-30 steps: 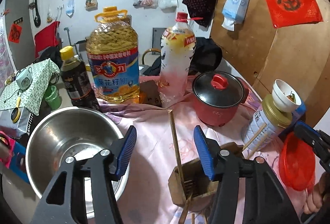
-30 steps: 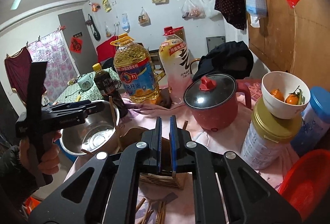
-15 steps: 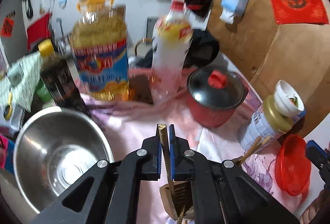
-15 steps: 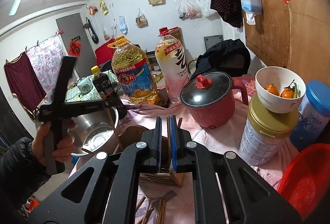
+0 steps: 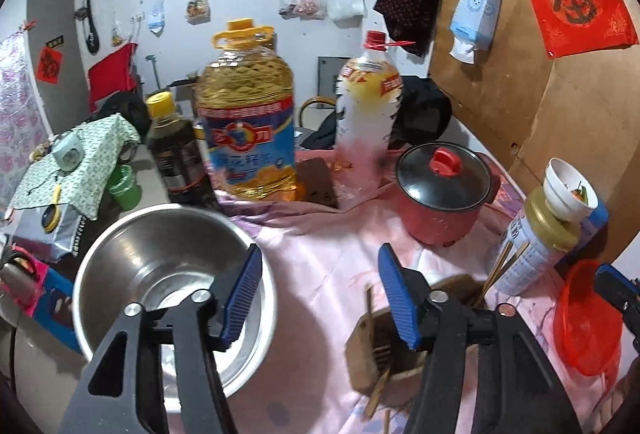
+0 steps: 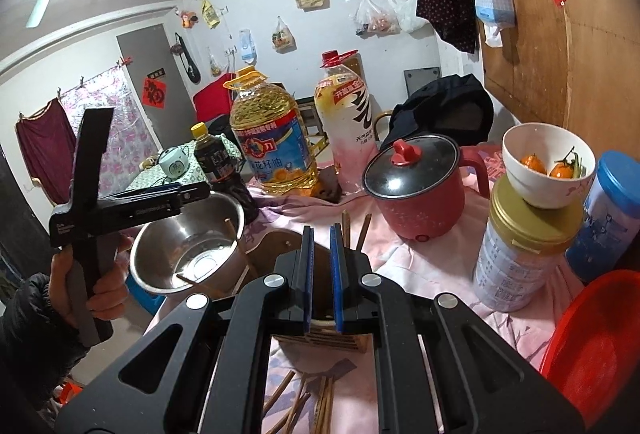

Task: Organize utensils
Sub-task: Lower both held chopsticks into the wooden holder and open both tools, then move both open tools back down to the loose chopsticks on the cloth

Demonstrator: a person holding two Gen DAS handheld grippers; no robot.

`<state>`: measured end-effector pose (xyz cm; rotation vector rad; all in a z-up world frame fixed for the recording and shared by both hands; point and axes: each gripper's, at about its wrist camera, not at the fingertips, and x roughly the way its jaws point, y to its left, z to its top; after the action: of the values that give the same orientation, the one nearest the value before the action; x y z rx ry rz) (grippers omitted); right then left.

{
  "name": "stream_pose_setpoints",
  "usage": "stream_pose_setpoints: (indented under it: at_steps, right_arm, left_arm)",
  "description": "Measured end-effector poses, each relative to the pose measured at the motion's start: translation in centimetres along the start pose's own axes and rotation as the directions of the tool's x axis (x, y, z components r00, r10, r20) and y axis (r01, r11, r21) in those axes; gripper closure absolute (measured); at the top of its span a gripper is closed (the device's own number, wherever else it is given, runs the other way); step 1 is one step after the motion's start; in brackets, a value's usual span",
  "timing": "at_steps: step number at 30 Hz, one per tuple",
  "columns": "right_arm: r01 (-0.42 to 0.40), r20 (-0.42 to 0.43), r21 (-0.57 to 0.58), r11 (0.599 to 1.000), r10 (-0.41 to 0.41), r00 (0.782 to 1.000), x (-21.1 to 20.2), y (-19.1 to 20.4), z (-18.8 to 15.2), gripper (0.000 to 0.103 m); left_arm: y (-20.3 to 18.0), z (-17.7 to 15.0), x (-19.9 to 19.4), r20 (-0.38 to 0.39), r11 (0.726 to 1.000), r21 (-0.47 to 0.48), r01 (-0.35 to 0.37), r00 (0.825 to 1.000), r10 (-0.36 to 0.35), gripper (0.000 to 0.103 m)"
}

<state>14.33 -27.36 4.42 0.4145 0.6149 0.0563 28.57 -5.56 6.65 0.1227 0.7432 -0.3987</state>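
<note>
Left wrist view: the left claw (image 5: 318, 298) was clamped on an upright chopstick (image 5: 370, 308) half a second ago; its jaws have just been opening and now stand wide with nothing between them. The chopstick stands in the wooden holder (image 5: 374, 346), just below and right of the claw, so that piece looks delivered. The right claw (image 6: 323, 274) stays almost closed above the same holder; nothing can be seen gripped between its pads. More loose chopsticks (image 6: 316, 400) lie on the desk (image 5: 328, 258) beneath it, yet to be collected.
</note>
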Motion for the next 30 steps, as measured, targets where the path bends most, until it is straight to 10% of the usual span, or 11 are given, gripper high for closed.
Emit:
stream_pose_setpoints:
  at_steps: [16,30]
  right_arm:
    - [-0.016,-0.077,-0.012,1.0,0.015,0.997,-2.8,1.9,-5.1,0.082]
    - [0.028,-0.237,-0.019,0.999,-0.032,0.971,-2.9,2.4,-13.5,0.081]
  left_arm:
    - [3.3,-12.0,-3.9,-0.12,0.996,-0.065,-0.062,0.991,0.054,0.024]
    - [0.9,-24.6,-2.9,-0.312,0.998,0.006,-0.06,0.948,0.059,0.024]
